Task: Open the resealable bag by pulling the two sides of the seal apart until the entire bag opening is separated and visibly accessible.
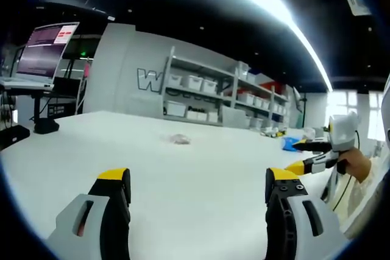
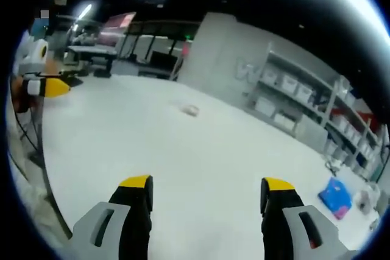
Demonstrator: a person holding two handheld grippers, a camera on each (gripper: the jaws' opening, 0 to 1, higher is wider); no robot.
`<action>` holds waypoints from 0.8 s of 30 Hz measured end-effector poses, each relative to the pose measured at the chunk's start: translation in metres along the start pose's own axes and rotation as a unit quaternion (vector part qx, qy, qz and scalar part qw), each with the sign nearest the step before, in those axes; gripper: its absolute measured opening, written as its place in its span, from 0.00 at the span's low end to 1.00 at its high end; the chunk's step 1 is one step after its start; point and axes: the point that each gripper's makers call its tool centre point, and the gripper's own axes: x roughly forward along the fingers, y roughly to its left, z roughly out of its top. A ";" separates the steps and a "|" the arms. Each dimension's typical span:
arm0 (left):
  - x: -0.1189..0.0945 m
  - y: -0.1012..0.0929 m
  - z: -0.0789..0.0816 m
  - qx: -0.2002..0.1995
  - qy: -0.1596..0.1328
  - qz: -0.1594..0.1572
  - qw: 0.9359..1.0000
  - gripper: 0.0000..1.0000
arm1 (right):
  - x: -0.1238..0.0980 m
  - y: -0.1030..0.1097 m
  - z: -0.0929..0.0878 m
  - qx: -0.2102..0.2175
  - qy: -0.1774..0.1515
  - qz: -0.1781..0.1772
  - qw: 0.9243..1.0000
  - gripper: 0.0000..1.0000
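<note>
- Task not started, as far as I can judge: the small clear plastic resealable bag [image 1: 179, 139] lies alone out on the wide white tabletop [image 1: 201, 193], nothing touching it.
- Left gripper [image 1: 198, 184], grey body with black jaws and yellow tips, stands with its jaws wide apart and nothing between them; it hangs over the near part of the table, well short of the bag.
- Right gripper [image 2: 207, 190], same build, also has its jaws spread and is empty. In its own view the bag [image 2: 190, 110] sits ahead and slightly left of its centre line, well apart from the tips.
- The right gripper also shows at the right edge of the left gripper view [image 1: 314, 156], off to the bag's side, held in a person's hand [image 1: 358, 165].
- Left to do: all of it. Reach the bag, pinch each side of the seal, pull apart along the full opening.
- Orientation: the bag looks flat; in the left gripper view its long axis runs roughly across the picture. Which end carries the seal, and which way it points, is too small and blurred to tell.
- Contents: a faint pinkish-grey tint, unclear what.
</note>
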 end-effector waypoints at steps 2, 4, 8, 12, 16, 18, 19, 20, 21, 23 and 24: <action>0.000 0.001 0.000 0.000 0.000 0.001 1.000 0.90 | 0.001 0.001 0.000 -0.002 0.001 0.004 1.000 0.72; -0.001 0.001 -0.001 0.000 0.002 0.002 1.000 0.90 | 0.002 0.001 0.002 -0.006 0.000 0.007 1.000 0.72; -0.002 0.001 0.000 0.002 0.001 0.003 1.000 0.90 | 0.004 0.000 0.006 -0.023 0.001 0.011 1.000 0.72; -0.003 0.003 0.000 0.001 0.000 0.005 1.000 0.90 | 0.007 0.004 0.011 -0.038 -0.002 0.024 0.999 0.72; -0.004 0.004 -0.001 0.000 0.001 0.006 1.000 0.90 | 0.011 0.007 0.013 -0.057 0.003 0.034 0.998 0.72; -0.005 0.004 -0.001 0.000 0.000 0.007 1.000 0.90 | 0.012 0.008 0.015 -0.064 0.000 0.038 0.997 0.72; -0.005 0.005 -0.001 0.000 0.000 0.008 1.000 0.90 | 0.012 0.009 0.016 -0.066 -0.001 0.040 0.997 0.72; -0.006 0.005 -0.001 0.000 0.000 0.009 1.000 0.90 | 0.012 0.010 0.018 -0.068 -0.003 0.042 0.997 0.72; -0.006 0.006 -0.001 -0.001 0.000 0.010 1.000 0.90 | 0.012 0.010 0.020 -0.070 -0.006 0.043 0.997 0.72; -0.007 0.007 -0.001 -0.002 -0.001 0.011 1.000 0.90 | 0.013 0.010 0.023 -0.073 -0.010 0.044 0.996 0.72; -0.007 0.007 -0.001 -0.003 -0.001 0.010 1.000 0.90 | 0.014 0.010 0.024 -0.075 -0.011 0.045 0.996 0.72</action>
